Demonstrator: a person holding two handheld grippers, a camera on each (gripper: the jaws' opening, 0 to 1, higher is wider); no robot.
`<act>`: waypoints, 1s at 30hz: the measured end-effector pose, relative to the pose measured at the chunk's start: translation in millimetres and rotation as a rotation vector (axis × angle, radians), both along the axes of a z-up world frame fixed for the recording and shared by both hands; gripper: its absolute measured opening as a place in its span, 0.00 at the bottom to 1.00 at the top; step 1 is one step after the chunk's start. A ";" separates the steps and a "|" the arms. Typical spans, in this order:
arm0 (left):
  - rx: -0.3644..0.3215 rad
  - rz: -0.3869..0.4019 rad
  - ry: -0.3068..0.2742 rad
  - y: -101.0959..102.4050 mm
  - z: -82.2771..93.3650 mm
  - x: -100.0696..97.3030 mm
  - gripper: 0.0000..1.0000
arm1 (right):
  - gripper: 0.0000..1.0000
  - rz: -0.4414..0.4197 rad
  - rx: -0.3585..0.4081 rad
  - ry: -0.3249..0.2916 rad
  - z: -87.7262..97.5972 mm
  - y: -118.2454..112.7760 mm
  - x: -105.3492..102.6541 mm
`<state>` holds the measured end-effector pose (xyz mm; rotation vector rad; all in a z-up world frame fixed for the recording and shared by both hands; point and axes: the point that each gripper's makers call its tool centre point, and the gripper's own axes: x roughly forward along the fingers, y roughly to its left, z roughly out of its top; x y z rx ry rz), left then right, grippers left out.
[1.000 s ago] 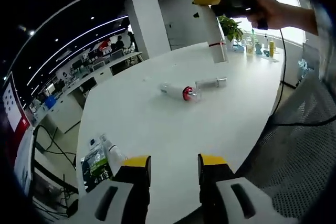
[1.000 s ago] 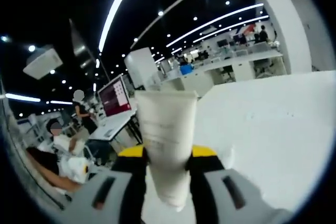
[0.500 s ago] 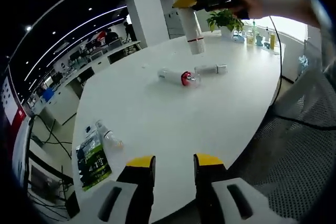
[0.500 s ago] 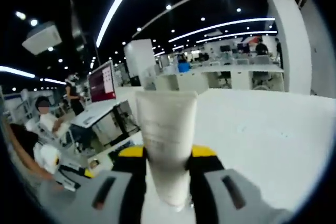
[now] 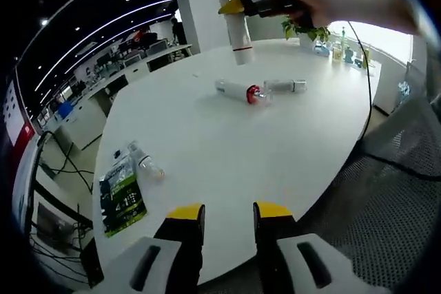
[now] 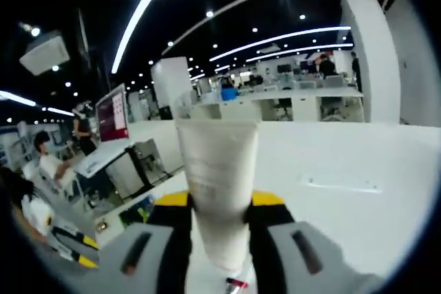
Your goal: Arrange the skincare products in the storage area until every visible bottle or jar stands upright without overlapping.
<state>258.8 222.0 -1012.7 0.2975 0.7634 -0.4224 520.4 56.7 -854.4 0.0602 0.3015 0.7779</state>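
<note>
A white tube (image 6: pixel 217 184) stands between the jaws of my right gripper (image 6: pixel 219 201), which is shut on it. In the left gripper view a hand holds that right gripper (image 5: pixel 241 3) above the far side of the white table (image 5: pixel 227 149), and the tube (image 5: pixel 238 32) hangs with its red-banded cap down. Below it lie a clear bottle with a red cap (image 5: pixel 238 91) and a small silver-white tube (image 5: pixel 284 86). A small clear bottle (image 5: pixel 145 162) lies on its side near the left edge. My left gripper (image 5: pixel 229 215) is open over the near edge with nothing in it.
A green printed packet (image 5: pixel 122 196) lies beside the small bottle at the table's left edge. A potted plant (image 5: pixel 303 29) and several small bottles (image 5: pixel 348 53) stand at the far right end. A grey mesh chair (image 5: pixel 393 197) is close on the right.
The right gripper has carried the tube further left and lower over the table, towards the lying bottles. The left camera has pulled back slightly, with its jaws a little closer together.
</note>
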 end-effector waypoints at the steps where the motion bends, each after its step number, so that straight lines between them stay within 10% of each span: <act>1: 0.008 0.003 0.017 2.5 -3.0 -0.8 0.29 | 0.29 -0.008 -0.004 -0.002 -1.9 -1.7 4.4; 30: 0.026 0.008 0.070 11.7 -18.5 -7.8 0.28 | 0.29 -0.125 -0.164 -0.012 -76.7 -31.0 84.2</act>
